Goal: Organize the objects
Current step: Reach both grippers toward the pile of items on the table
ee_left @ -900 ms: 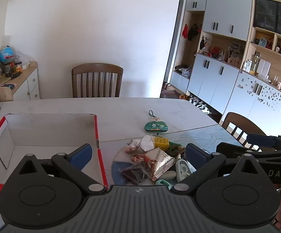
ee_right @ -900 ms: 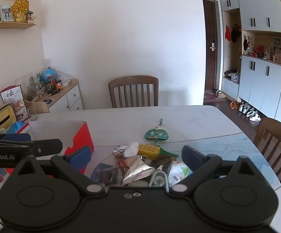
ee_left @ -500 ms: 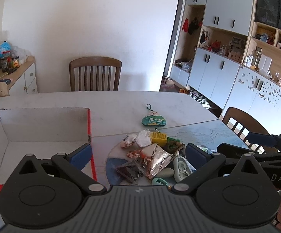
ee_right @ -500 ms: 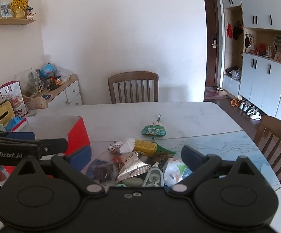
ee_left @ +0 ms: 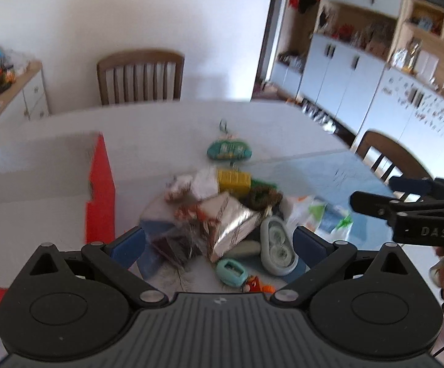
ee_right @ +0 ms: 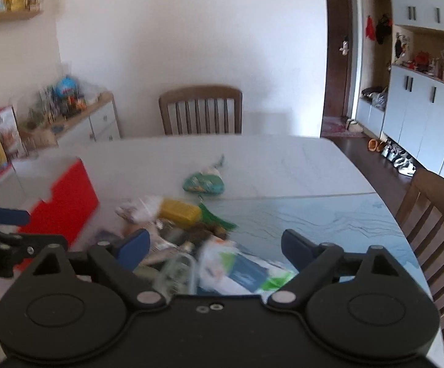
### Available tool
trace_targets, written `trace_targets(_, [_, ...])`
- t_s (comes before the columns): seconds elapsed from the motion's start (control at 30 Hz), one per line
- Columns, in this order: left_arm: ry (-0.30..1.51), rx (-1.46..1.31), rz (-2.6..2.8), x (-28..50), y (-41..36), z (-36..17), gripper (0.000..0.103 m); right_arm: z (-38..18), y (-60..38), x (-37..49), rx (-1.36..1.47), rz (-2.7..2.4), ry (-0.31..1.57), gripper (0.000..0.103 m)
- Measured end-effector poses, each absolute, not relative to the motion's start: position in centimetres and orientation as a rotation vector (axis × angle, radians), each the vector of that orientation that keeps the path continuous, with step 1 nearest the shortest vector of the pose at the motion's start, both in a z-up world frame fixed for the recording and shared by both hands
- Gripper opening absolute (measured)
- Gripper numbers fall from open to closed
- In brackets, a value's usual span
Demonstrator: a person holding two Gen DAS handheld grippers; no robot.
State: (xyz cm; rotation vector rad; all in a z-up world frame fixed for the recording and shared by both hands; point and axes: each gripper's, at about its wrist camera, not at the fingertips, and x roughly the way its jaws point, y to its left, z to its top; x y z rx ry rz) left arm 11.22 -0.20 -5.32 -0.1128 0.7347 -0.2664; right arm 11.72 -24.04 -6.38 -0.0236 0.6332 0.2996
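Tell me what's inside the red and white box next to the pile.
The box shows only bare pale walls and floor in the left wrist view. Its near corner is hidden behind the left gripper, so that part can't be checked.

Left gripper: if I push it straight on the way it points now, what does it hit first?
Likely the silver foil packet in the pile, between the open left gripper's fingers; depth is unclear in the blur.

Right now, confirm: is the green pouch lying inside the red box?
No, the green pouch lies on the bare table, apart from the red box.
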Motion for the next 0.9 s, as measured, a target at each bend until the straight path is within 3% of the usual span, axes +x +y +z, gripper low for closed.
trace_targets(0.37, [0.947,-0.138,-0.049,17.6,-2.2,-11.2,0.103,-10.3,-26.2,15.6,-0.176,0.449,0.742,0.085])
trace_targets(0.8, [0.986,-0.263,0.217,19.8,-1.8,-13.5,0.102,-12.3,-26.5,18.0,-0.24,0.558,0.778,0.075])
trace_targets(0.9, [0.998,-0.311,0.255,20.4,-1.4,-14.0,0.095,-12.8,-26.2,18.6,-0.253,0.588,0.789,0.072])
